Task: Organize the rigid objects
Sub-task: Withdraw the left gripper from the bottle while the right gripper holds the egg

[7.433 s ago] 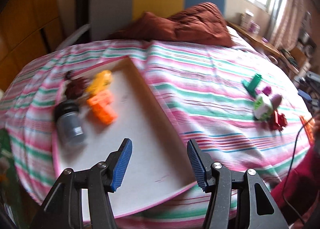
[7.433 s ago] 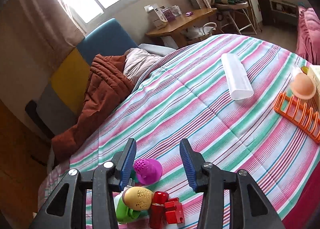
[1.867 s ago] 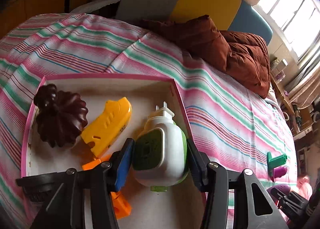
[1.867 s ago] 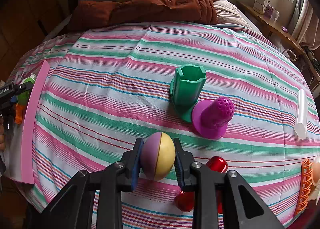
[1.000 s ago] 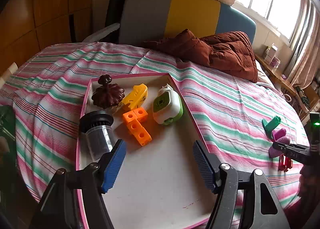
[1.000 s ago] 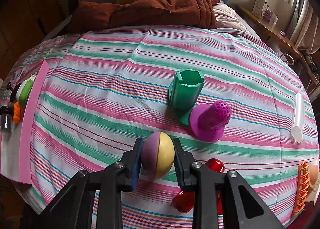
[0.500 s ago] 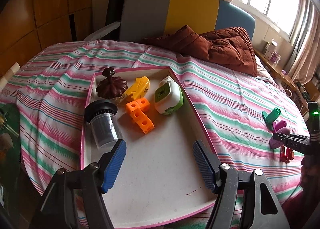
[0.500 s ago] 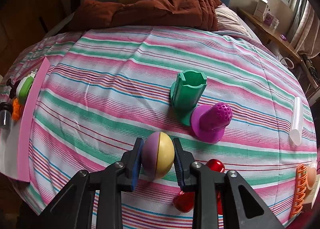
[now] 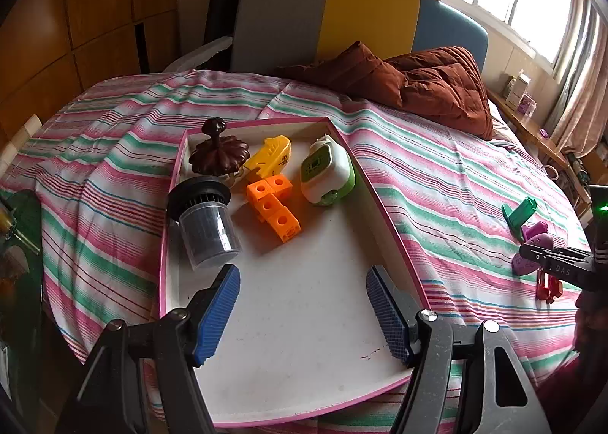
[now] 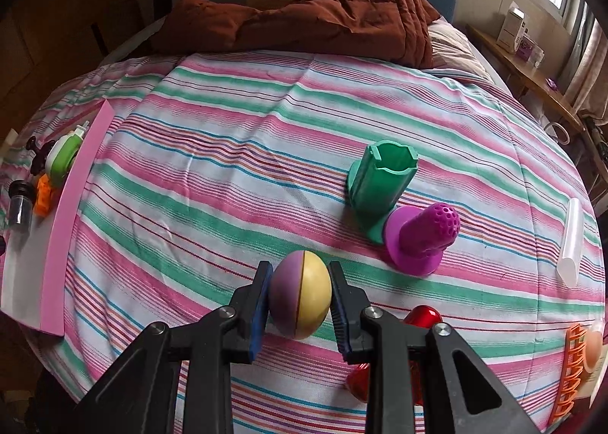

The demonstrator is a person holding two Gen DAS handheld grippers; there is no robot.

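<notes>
A pink-rimmed white tray [image 9: 383,206] lies on the striped bed. In it lie a white and green toy [image 9: 326,172], orange linked cubes [image 9: 275,208], a yellow boat [image 9: 269,158], a brown lid [image 9: 218,151] and a dark clear jar [image 9: 207,221]. My left gripper [image 9: 304,314] hangs open above the tray's bare near end, holding nothing. My right gripper [image 10: 300,301] is shut on a purple and yellow egg [image 10: 300,295] just above the bedspread. The egg [image 9: 526,263] and that gripper also show at the right edge of the left wrist view.
A green cup [image 10: 382,183] and a magenta perforated peg [image 10: 421,240] lie beyond the egg, a red toy [image 10: 418,320] under my right gripper. A white tube [image 10: 572,244] and an orange rack [image 10: 570,369] sit far right. A brown quilt [image 10: 304,20] covers the headboard end.
Both grippers have stayed nearly still; the left wrist view has crept slightly back from the tray. The egg remains clamped in the right gripper.
</notes>
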